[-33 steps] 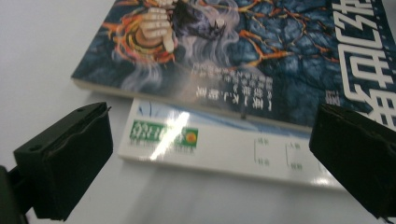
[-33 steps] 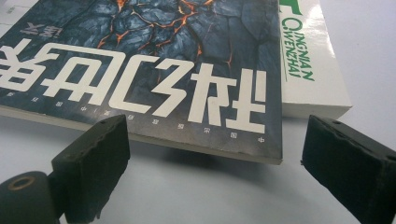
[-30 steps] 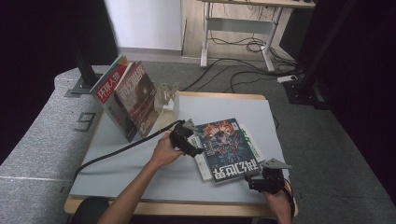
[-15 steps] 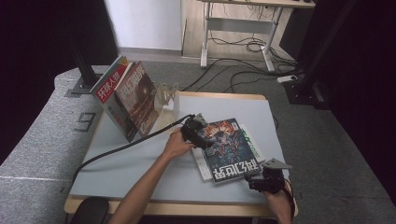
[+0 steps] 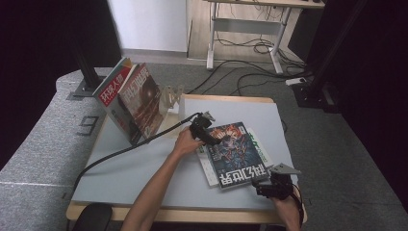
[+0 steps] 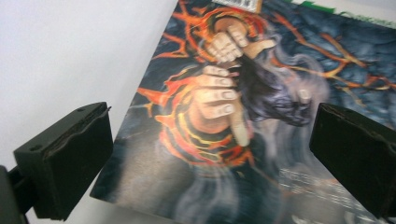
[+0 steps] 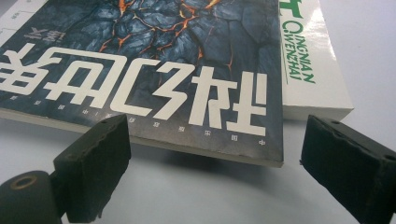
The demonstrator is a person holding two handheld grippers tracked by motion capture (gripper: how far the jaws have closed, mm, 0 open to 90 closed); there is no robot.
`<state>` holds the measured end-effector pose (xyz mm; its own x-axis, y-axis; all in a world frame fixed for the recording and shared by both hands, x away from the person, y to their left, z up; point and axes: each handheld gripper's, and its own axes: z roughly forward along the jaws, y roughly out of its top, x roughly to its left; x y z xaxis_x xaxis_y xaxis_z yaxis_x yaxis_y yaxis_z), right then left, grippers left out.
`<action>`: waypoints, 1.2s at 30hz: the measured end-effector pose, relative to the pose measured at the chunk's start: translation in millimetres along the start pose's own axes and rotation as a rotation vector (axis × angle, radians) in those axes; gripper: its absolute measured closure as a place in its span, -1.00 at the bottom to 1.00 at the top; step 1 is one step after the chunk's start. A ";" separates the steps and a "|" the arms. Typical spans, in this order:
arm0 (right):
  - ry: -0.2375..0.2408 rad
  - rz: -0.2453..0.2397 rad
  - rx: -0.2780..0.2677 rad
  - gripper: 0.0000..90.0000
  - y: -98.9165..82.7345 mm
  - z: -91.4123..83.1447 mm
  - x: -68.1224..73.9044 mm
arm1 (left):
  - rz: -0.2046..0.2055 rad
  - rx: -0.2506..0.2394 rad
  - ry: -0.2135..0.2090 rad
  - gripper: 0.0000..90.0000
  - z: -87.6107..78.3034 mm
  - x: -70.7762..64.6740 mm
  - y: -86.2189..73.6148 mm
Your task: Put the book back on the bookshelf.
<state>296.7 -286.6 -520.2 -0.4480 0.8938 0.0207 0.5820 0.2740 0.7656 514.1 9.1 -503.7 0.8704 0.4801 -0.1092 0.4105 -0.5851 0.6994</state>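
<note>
With both jaws spread, the left gripper hovers above the dark magazine's far edge and the right gripper faces its near corner, so it should probably slide underneath, clear of the white book below.

From my seat, the widest free stretch is the bare left and front part of the counter, crossed only by the left gripper's cable. The rear left is blocked by the standing magazines and the clear rack beside them. The dark magazine lies over a white book in the middle right. The left gripper hangs over the magazine's far end with jaws wide apart, nothing between them. The right gripper sits at the near corner, jaws apart, with bare counter under them.
</note>
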 end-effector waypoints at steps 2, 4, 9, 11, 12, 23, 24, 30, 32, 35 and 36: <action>0.000 -0.004 0.003 -0.83 -0.1 0.6 0.4 | -0.007 0.008 0.000 -1.00 4.5 2.7 -2.0; 0.000 -0.004 0.001 -0.83 -0.1 1.4 1.1 | -0.015 0.027 -0.005 -1.00 9.5 5.5 -5.0; 0.000 0.006 -0.006 -0.82 0.1 3.2 1.5 | -0.040 0.029 -0.016 -1.00 10.5 6.6 -5.2; -0.001 0.007 0.001 -0.84 -0.4 4.9 1.1 | -0.043 0.031 -0.016 -1.00 10.4 6.6 -5.5; 0.001 0.012 0.001 -0.84 -0.5 5.1 0.8 | -0.047 0.034 -0.016 -1.00 10.4 6.5 -5.6; -0.005 0.036 0.014 -0.94 -2.4 6.1 -5.0 | -0.061 0.071 -0.008 -1.00 6.5 1.3 -6.4; -0.005 0.036 0.014 -0.94 -2.4 6.1 -5.0 | -0.061 0.071 -0.008 -1.00 6.5 1.3 -6.4; -0.018 0.045 0.018 -0.96 -3.2 5.3 -8.1 | -0.044 0.068 0.013 -1.00 2.8 -4.4 -9.4; -0.023 0.049 0.018 -0.97 -3.4 5.0 -9.1 | -0.049 0.066 0.015 -1.00 1.7 -5.7 -11.1; -0.030 0.060 0.019 -0.97 -4.0 4.5 -11.3 | -0.054 0.057 0.027 -1.00 0.4 -8.6 -13.6; -0.030 0.060 0.019 -0.97 -4.0 4.5 -11.3 | -0.054 0.057 0.027 -1.00 0.4 -8.6 -13.6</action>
<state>302.5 -296.1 -526.5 -0.3915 0.9190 0.0465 0.6204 0.2263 0.7509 501.1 12.7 -512.5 0.8391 0.5291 -0.1263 0.4723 -0.5936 0.6516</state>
